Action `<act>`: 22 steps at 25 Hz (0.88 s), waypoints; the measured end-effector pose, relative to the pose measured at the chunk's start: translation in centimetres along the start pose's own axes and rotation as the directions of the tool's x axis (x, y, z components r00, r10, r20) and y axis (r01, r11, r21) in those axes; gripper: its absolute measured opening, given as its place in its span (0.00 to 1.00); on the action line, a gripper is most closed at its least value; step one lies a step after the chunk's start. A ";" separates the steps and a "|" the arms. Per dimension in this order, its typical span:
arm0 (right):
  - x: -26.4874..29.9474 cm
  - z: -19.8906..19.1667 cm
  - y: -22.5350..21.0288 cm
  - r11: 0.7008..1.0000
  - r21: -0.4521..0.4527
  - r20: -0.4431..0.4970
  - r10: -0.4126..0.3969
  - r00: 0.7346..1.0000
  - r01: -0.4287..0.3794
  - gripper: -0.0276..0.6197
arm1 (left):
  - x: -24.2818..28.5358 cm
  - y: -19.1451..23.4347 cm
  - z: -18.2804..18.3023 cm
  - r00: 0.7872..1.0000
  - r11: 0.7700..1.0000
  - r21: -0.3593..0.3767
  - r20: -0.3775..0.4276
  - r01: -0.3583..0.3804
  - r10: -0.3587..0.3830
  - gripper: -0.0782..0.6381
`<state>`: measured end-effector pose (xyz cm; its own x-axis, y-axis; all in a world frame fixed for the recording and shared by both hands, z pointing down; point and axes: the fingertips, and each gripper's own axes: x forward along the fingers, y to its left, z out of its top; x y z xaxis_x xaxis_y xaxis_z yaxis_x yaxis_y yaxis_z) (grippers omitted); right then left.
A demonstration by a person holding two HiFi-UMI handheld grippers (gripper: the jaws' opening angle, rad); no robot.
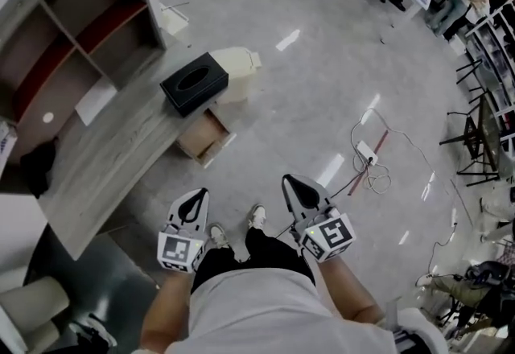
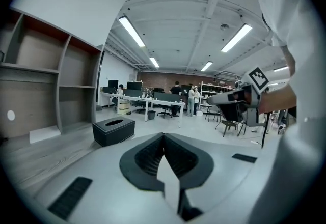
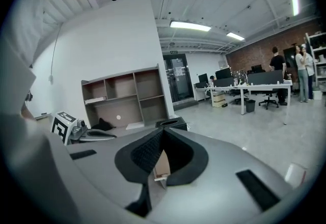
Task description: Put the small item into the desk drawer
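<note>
Maybe the item was the black box (image 1: 195, 83) on the desk (image 1: 113, 151), upper left, just above the open drawer (image 1: 205, 135). It looked light, stiff and smooth, best pinched across its short sides. Both the left gripper (image 1: 199, 195) and right gripper (image 1: 290, 181) were shut tight, holding nothing.

desk drawer (image 1: 203, 135): shallow light-brown box with a pale front edge
state: pulled out and open, tan inside showing
pose: level, top facing up, sticking out at an angle from the desk
location: under the front edge of the grey wood-grain desk (image 1: 113, 147), above the grey floor
right gripper view: a tan panel with a pale lower edge (image 3: 162, 163), low in the middle of the picture
</note>
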<state>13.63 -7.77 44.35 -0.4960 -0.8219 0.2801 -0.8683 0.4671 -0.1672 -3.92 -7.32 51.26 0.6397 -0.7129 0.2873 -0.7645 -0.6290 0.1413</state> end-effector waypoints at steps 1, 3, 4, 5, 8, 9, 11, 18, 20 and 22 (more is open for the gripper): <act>0.7 -0.2 -0.6 1.000 -0.005 -0.005 0.015 1.000 -0.015 0.08 | 0.7 0.4 -0.4 1.000 1.000 0.005 -0.013 -0.022 0.022 0.13; 2.0 -0.8 -1.7 0.999 -0.002 -0.021 0.041 0.999 -0.041 0.08 | 2.3 1.2 -1.3 0.997 0.998 0.016 -0.037 -0.061 0.062 0.13; 2.7 -1.3 -2.1 0.999 0.004 -0.031 0.052 0.998 -0.052 0.08 | 3.0 1.6 -1.8 0.996 0.997 0.015 -0.048 -0.078 0.079 0.13; 3.5 -1.8 -2.5 0.998 0.010 -0.041 0.062 0.997 -0.061 0.08 | 3.8 2.1 -2.3 0.994 0.996 0.010 -0.057 -0.091 0.092 0.13; 5.4 -3.7 -3.4 0.996 0.017 -0.067 0.088 0.994 -0.087 0.08 | 6.3 3.4 -4.5 0.990 0.994 0.011 -0.088 -0.105 0.106 0.13; 5.9 -4.4 -3.6 0.995 0.019 -0.078 0.098 0.992 -0.097 0.08 | 7.2 3.8 -5.4 0.989 0.994 0.017 -0.101 -0.106 0.107 0.13; 6.7 -6.1 -3.9 0.993 0.027 -0.100 0.115 0.988 -0.113 0.08 | 8.7 4.5 -7.3 0.985 0.993 0.017 -0.130 -0.114 0.116 0.13; 8.2 -11.0 -5.2 0.989 0.038 -0.155 0.148 0.977 -0.144 0.08 | 12.6 5.8 -12.8 0.962 0.992 0.067 -0.243 -0.110 0.124 0.25; 8.8 -12.2 -5.5 0.988 0.043 -0.163 0.151 0.975 -0.146 0.08 | 13.8 6.1 -14.6 0.950 0.991 0.098 -0.289 -0.091 0.116 0.25; 9.3 -13.1 -5.7 0.988 0.046 -0.167 0.154 0.974 -0.148 0.08 | 15.1 6.6 -16.6 0.933 0.989 0.133 -0.342 -0.068 0.110 0.27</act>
<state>13.86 -13.76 60.32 -0.6178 -0.6738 0.4053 -0.7839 0.5682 -0.2502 -0.60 -17.06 72.27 0.4855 -0.6289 0.6073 -0.7888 -0.6146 -0.0060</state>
